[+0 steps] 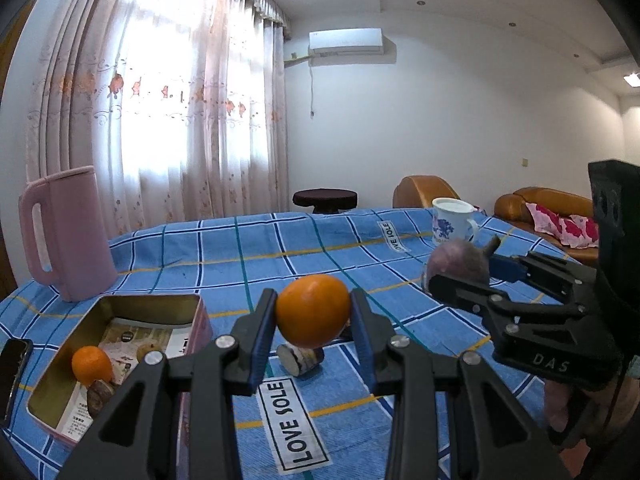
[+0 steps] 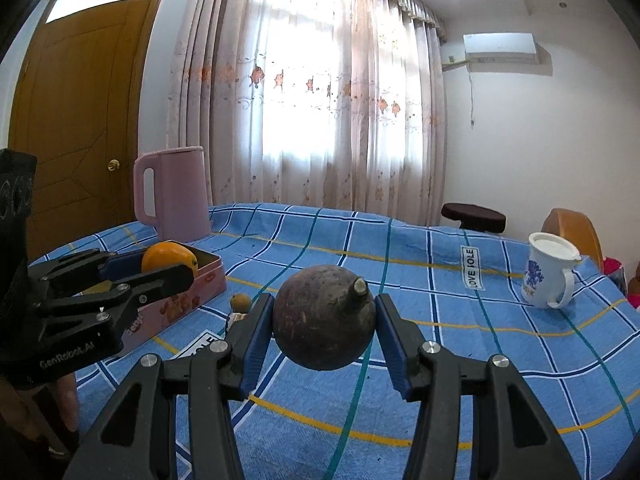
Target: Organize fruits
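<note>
My left gripper (image 1: 313, 302) is shut on an orange (image 1: 316, 322) and holds it above the blue checked cloth, just right of an open pink tin (image 1: 202, 322). Inside the tin lie a second orange (image 1: 91, 365) and a brown fruit (image 1: 100, 398). My right gripper (image 2: 324, 308) is shut on a dark brown round fruit with a stub stem (image 2: 320, 332), lifted over the cloth. In the left wrist view, the right gripper (image 1: 464, 272) shows at the right with that fruit (image 1: 460, 258). In the right wrist view, the left gripper (image 2: 160, 266) with its orange (image 2: 168, 258) hangs over the tin (image 2: 192, 300).
A small pale cylinder-shaped piece (image 1: 300, 358) lies on the cloth under the held orange, and a small tan fruit (image 2: 240, 302) sits beside the tin. A pink kettle (image 1: 64, 236) stands behind the tin. A white mug (image 2: 548, 276) stands at the far right. A phone (image 1: 14, 376) lies at the left edge.
</note>
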